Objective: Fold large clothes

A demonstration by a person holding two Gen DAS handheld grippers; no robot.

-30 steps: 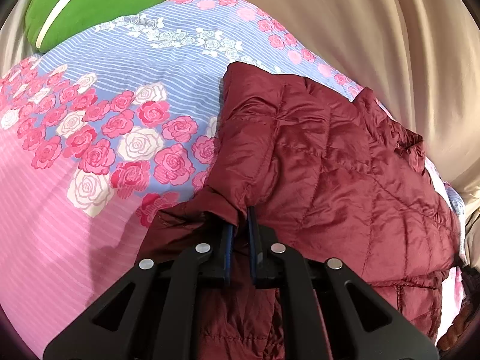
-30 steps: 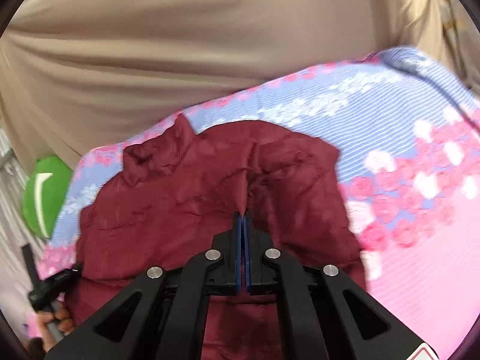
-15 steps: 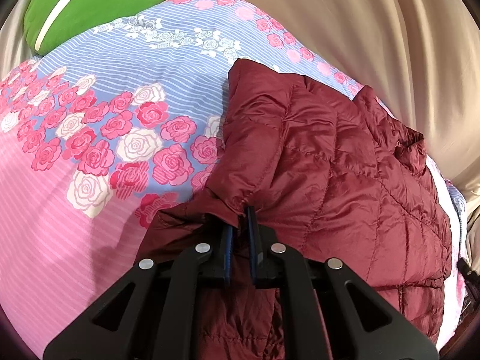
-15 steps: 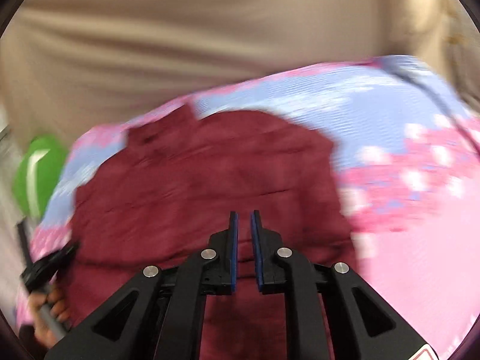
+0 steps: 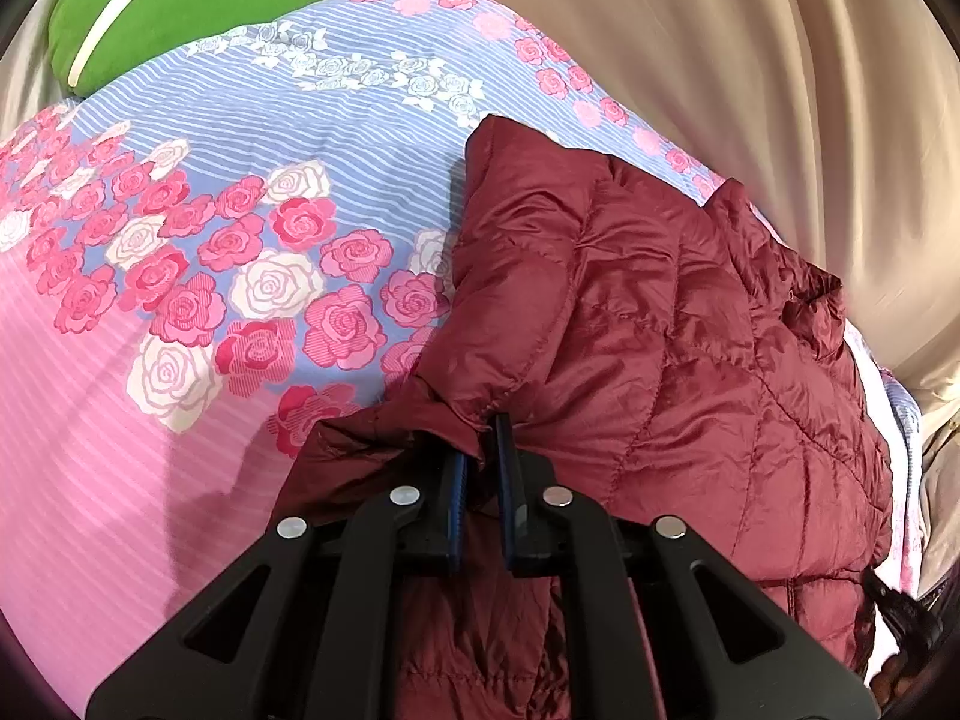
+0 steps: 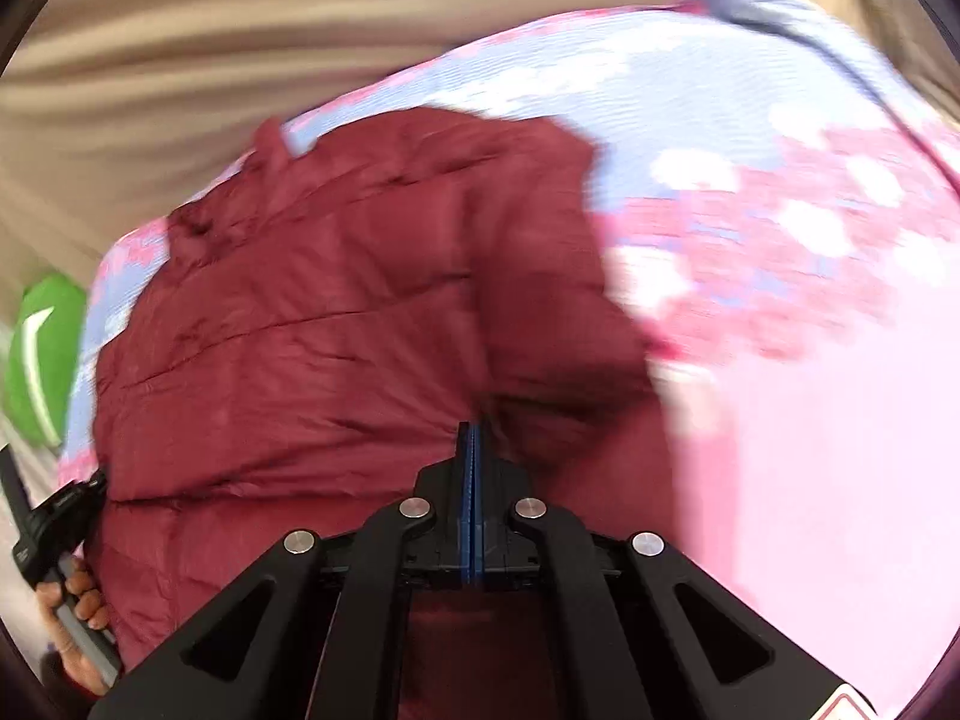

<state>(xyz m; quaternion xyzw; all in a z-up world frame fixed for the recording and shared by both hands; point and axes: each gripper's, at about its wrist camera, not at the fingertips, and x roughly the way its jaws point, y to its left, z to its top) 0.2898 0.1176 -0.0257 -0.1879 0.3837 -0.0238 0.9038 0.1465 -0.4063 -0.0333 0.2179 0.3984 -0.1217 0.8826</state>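
Beige curtain (image 5: 690, 60) across the back, from twelve to three o'clock. Below it, bed with flowered sheet (image 5: 180, 360), pink and blue, filling the left wrist view from seven to twelve. Dark red quilted jacket (image 5: 660, 330) lying on the sheet at four o'clock, seemingly doubled over once, with a neat folded edge toward the roses. Judged about midway: at least one more fold across and some smoothing left to do. Green cushion (image 5: 180, 6) at eleven, well apart from the jacket. Left tool (image 5: 480, 450) at six, narrow, pinching a bunched hem of the jacket. Right tool (image 6: 472, 429) at six in its own blurred view, just been closing, pads now pressed together over the jacket. No cloth seen between them, though too blurred to be sure.
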